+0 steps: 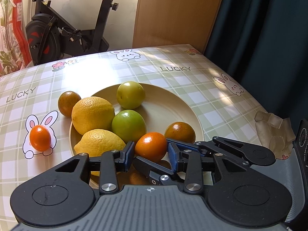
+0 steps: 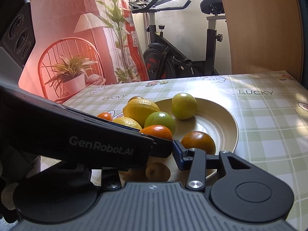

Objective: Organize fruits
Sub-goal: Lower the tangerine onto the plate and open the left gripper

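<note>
Nearest the left wrist camera, the left gripper [image 1: 150, 151] is seen narrowly parted around a small orange fruit [image 1: 150, 146], which sits between the blue pads at the plate's [image 1: 173, 104] near rim; whether the pads press on it cannot be told. Its long axis runs across the jaws.

From the right wrist view, the right gripper [image 2: 169, 150] is crossed by the left one. Only one blue pad [image 2: 178, 154] shows, so its state cannot be told. A kiwi [image 2: 157, 171] lies just below.
</note>
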Available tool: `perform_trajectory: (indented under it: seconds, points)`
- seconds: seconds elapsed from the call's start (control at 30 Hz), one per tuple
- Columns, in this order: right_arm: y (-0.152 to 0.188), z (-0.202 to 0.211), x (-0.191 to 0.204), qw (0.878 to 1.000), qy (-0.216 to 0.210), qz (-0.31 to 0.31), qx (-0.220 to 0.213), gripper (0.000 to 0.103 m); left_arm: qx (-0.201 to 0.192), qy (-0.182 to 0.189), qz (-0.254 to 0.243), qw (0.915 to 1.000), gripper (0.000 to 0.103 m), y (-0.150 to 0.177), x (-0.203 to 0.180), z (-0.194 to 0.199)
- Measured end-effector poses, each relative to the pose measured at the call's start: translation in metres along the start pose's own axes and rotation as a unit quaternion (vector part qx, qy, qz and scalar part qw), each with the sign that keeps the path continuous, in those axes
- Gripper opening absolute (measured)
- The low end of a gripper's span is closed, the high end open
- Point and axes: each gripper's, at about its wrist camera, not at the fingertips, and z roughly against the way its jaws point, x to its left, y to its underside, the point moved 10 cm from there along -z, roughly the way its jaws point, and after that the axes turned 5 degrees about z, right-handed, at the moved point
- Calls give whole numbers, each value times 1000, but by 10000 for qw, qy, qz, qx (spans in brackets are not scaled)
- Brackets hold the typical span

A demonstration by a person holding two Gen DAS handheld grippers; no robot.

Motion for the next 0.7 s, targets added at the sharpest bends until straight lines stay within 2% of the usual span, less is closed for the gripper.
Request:
perform_trajectory:
  seconds: [0.47, 0.7]
  points:
    - [6, -5, -5, 9998, -51, -173, 70, 47, -81, 132, 236, 9996, 39, 1, 7, 4]
    - [5, -1, -9, 9996, -36, -266, -53, 49, -485, 185, 533, 9972, 39, 4, 14, 24]
